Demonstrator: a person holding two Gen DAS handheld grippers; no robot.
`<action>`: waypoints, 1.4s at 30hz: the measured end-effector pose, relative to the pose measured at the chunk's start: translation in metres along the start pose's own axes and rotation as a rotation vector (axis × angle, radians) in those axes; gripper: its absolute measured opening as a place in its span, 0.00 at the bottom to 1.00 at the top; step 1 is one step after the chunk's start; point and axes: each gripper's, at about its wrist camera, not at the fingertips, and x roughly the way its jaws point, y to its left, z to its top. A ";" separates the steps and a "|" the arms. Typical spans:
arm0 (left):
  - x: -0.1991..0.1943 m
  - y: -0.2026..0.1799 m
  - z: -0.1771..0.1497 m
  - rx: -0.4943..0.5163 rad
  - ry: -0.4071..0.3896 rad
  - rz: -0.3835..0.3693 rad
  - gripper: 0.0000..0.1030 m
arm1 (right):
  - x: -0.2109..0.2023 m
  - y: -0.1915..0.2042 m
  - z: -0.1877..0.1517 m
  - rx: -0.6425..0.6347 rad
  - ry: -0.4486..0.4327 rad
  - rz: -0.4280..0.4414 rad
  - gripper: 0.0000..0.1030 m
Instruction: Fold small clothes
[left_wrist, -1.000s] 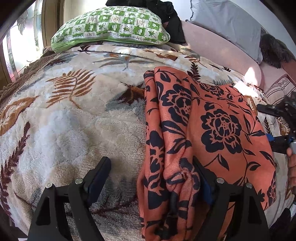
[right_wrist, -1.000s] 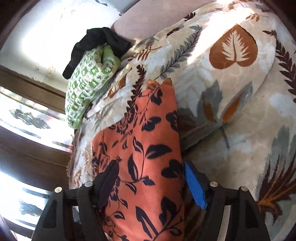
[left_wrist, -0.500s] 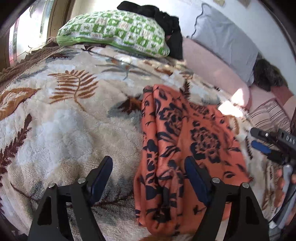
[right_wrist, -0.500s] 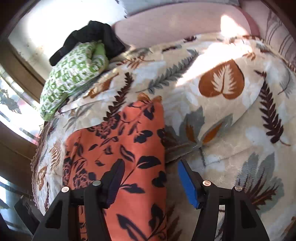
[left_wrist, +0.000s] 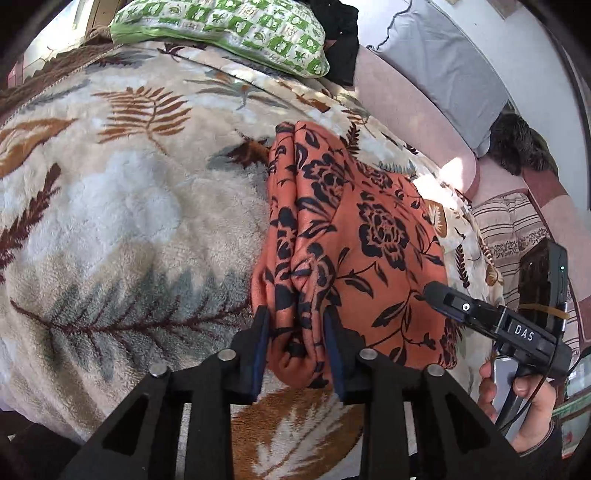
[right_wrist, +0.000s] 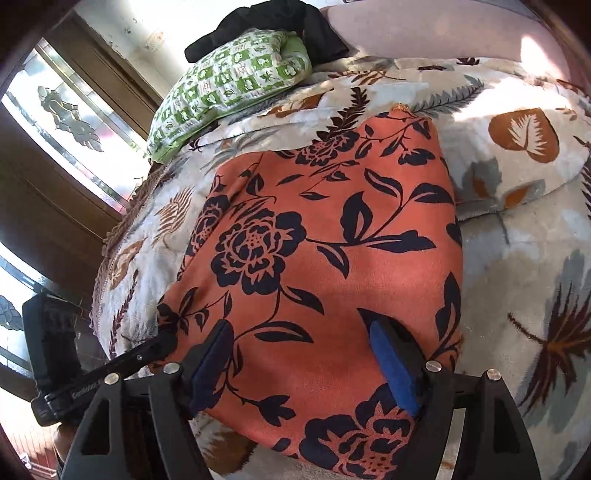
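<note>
Orange cloth w/ black floral print lies folded on leaf-patterned fleece blanket on bed. Left hand-held gripper closing on its bunched near edge; right hand-held gripper opening, jaws apart over the cloth.

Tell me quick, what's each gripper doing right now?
Left gripper: jaws closing around a bunched edge of the orange floral-print cloth.
Right gripper: jaws opening, spread over the same cloth, gripping nothing.

Black tool frames; blue pads; silver screws; "DAS" lettering.
</note>
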 end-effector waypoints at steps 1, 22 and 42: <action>-0.006 -0.002 0.008 -0.003 -0.026 -0.018 0.54 | -0.001 -0.002 -0.001 0.017 -0.001 0.017 0.78; 0.069 -0.013 0.102 0.112 0.014 0.186 0.40 | -0.009 -0.010 -0.006 0.046 -0.016 0.105 0.80; 0.013 -0.046 0.047 0.253 -0.104 0.285 0.73 | -0.009 0.002 0.002 0.070 0.022 0.029 0.80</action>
